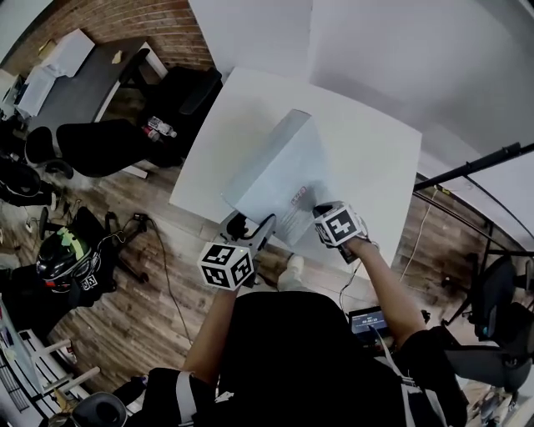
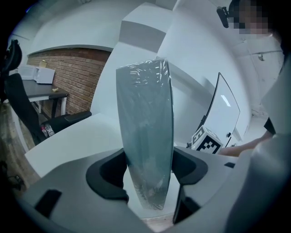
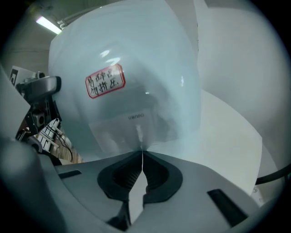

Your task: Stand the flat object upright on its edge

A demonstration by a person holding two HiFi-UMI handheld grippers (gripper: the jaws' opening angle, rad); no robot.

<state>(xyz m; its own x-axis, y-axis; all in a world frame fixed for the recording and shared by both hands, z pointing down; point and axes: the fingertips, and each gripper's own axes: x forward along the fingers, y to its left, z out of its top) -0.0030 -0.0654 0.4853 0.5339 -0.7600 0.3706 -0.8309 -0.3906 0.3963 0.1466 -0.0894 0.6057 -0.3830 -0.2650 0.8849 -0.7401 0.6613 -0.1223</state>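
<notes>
This looks like an office or a lab workroom. The floor (image 1: 142,308) is dark wood plank, and one side wall is bare red brick (image 1: 142,21), while the rest are plain white panels (image 1: 400,50). A white square bench (image 1: 367,158) stands in the middle. Black swivel office chairs (image 1: 179,92) sit beside it, with another (image 1: 501,325) at the right edge. Against the brick wall is a dark desk (image 1: 79,83) carrying white boxes (image 1: 67,50). Loose cables (image 1: 163,267) trail over the floor near a helmet (image 1: 65,254). A black pole (image 1: 476,167) reaches in from the right, and a small lit screen (image 1: 367,321) lies low on the floor.
</notes>
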